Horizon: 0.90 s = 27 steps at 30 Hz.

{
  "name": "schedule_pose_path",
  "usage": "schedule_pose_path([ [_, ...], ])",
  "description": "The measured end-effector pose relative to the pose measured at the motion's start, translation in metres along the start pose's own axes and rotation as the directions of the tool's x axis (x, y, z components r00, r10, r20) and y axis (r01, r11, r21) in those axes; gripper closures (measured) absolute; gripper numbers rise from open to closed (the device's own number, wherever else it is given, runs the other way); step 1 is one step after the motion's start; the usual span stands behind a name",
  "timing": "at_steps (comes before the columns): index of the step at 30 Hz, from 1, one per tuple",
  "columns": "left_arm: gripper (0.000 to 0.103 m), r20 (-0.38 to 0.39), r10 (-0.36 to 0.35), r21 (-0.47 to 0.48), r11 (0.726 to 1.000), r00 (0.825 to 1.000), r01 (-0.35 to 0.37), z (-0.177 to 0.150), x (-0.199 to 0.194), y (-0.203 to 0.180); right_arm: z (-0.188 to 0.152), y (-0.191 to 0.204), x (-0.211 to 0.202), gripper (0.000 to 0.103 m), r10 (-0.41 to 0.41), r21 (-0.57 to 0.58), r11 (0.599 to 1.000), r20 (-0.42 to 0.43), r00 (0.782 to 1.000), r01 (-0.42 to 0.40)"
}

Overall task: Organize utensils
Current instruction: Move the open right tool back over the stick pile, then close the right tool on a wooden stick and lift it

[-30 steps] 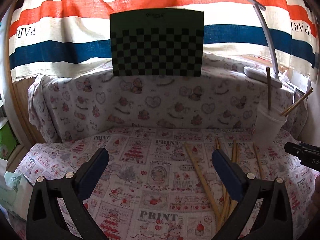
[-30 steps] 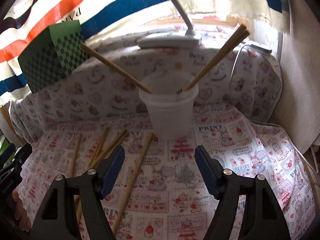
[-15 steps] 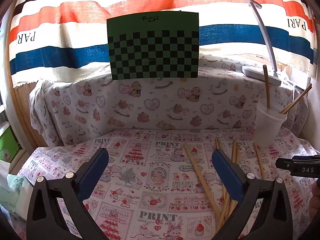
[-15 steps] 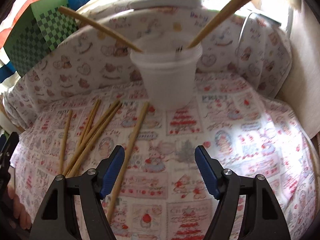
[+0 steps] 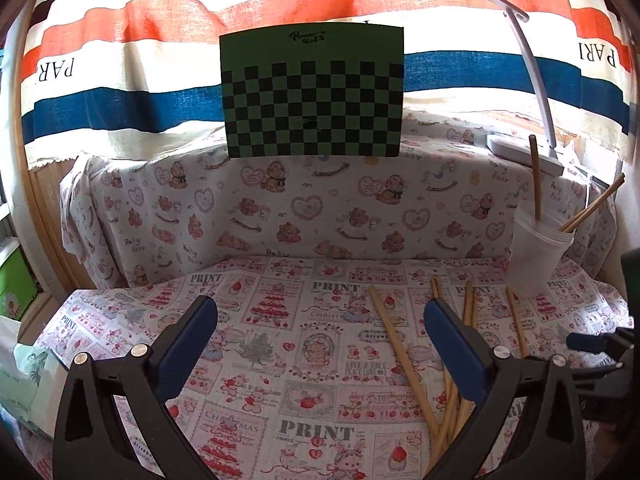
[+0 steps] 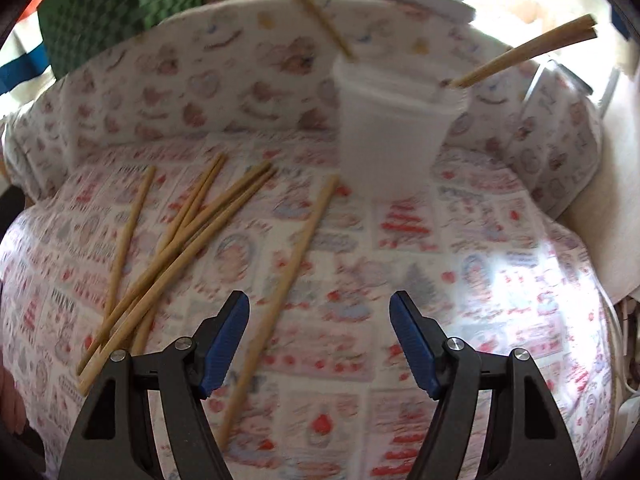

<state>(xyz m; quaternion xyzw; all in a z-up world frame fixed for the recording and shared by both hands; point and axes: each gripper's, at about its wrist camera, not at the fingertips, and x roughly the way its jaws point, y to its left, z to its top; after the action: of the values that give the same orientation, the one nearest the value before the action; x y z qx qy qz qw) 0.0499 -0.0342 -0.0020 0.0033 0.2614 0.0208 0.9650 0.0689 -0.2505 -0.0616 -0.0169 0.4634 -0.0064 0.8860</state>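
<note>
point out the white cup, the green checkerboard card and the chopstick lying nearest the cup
white cup (image 6: 390,132), right wrist view, side wall.
green checkerboard card (image 5: 312,108), left wrist view, centre.
chopstick nearest the cup (image 6: 296,254), right wrist view, mid-shaft.

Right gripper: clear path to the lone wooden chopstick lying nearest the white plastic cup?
Probably yes. The right gripper is open and empty, and the lone wooden chopstick lies bare on the printed cloth, just ahead of its fingers.

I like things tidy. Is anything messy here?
Yes. Several wooden chopsticks lie scattered and crossing on the printed cloth, and one lone chopstick lies apart, while only a few stand in the white cup.
</note>
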Motion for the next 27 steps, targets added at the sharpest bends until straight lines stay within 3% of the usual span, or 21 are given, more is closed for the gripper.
schedule_pose_path([
  [10, 0.001, -0.009, -0.002, -0.004, 1.0, 1.0, 0.002, 0.0, 0.001, 0.001, -0.007, 0.017, 0.005, 0.028, 0.005, -0.036, 0.999, -0.028, 1.0, -0.006],
  [13, 0.001, -0.009, -0.003, 0.003, 1.0, 1.0, 0.003, 0.0, 0.001, 0.0, -0.006, 0.017, 0.008, 0.034, 0.024, -0.04, 0.999, -0.042, 0.999, -0.025],
  [17, 0.001, -0.014, 0.002, 0.007, 1.0, 1.0, -0.002, -0.001, 0.001, -0.001, -0.007, 0.017, 0.007, 0.051, 0.039, -0.03, 0.999, -0.041, 0.998, -0.04],
  [20, 0.001, -0.023, 0.001, 0.005, 1.0, 1.0, -0.001, -0.001, 0.003, 0.0, -0.007, 0.018, 0.006, 0.07, 0.038, -0.034, 0.999, -0.033, 0.999, -0.039],
  [24, 0.001, -0.024, 0.003, 0.007, 1.0, 1.0, -0.003, -0.001, 0.004, 0.001, -0.006, 0.017, 0.004, 0.086, 0.043, -0.03, 0.999, -0.025, 0.999, -0.044],
  [27, 0.001, -0.021, 0.013, 0.013, 1.0, 1.0, -0.013, -0.001, 0.005, 0.001, -0.005, 0.015, 0.004, 0.091, 0.048, -0.028, 0.998, -0.023, 0.999, -0.049],
])
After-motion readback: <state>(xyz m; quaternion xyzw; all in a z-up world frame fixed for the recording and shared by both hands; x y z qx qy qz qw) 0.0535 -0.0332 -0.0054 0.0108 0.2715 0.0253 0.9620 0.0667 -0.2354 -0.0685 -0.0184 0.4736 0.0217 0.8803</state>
